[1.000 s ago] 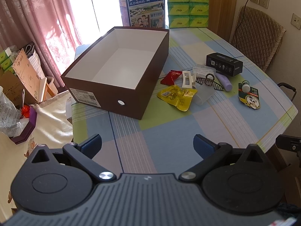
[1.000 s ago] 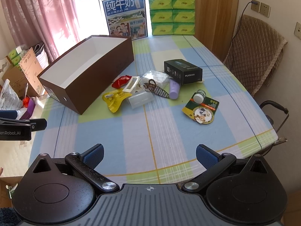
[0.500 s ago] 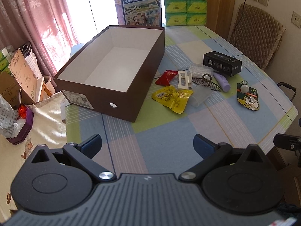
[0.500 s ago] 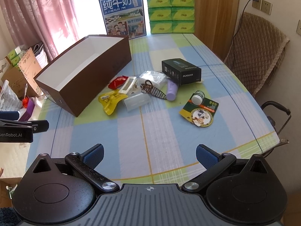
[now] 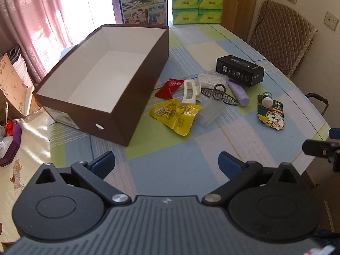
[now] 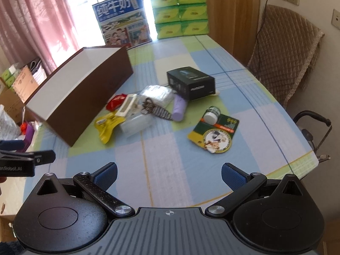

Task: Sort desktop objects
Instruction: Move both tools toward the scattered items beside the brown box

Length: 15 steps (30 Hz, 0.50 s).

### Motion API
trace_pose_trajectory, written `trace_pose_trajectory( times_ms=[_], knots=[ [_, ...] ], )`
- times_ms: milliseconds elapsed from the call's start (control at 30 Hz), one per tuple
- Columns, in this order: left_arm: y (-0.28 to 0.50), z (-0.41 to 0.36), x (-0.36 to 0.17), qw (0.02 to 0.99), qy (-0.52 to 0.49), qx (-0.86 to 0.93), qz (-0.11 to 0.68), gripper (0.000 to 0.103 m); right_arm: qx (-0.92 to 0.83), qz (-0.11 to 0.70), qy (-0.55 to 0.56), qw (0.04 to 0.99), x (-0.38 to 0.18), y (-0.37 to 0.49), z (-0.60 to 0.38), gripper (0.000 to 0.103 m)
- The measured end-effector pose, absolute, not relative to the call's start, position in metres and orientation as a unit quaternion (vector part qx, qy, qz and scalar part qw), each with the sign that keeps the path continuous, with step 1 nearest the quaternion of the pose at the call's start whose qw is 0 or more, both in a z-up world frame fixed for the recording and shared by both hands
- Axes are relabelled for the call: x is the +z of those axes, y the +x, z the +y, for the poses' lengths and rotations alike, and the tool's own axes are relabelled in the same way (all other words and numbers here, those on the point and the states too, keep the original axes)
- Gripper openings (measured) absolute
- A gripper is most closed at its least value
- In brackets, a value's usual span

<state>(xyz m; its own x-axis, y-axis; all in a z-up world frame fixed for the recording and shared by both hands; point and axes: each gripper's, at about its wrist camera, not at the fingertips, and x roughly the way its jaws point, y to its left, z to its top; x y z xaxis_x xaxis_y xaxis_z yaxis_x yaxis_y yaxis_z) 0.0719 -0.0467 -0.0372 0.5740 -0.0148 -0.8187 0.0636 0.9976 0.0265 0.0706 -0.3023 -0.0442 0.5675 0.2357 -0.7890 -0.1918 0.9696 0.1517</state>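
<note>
Nothing's been picked up yet: both the left tongs (image 5: 166, 162) and right tongs (image 6: 169, 175) are held wide apart, empty. The clutter's piled just beside the brown box (image 5: 119, 72) on the worktop (image 5: 174, 161). The yellow packet (image 5: 175, 114) is probably best grabbed 1st, by its edge.

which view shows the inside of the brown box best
The left wrist view: it looks down into the brown box, showing its white floor and walls with nothing inside. The right wrist view shows mainly its outer side wall and a slice of inner wall.
</note>
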Motion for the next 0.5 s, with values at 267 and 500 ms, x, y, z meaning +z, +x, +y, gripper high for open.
trace_pose_trajectory(
  times_ms=[267, 500],
  knots=[
    [0.104, -0.057, -0.055, 0.883, 0.026, -0.031, 0.468, 0.102, 0.109, 0.46, 0.023, 0.881, -0.061, 0.104, -0.32, 0.101],
    [0.13, -0.069, -0.071, 0.879, 0.019, -0.043, 0.474, 0.1, 0.1, 0.469, 0.014, 0.877, -0.075, 0.134, -0.339, 0.101]
  ],
)
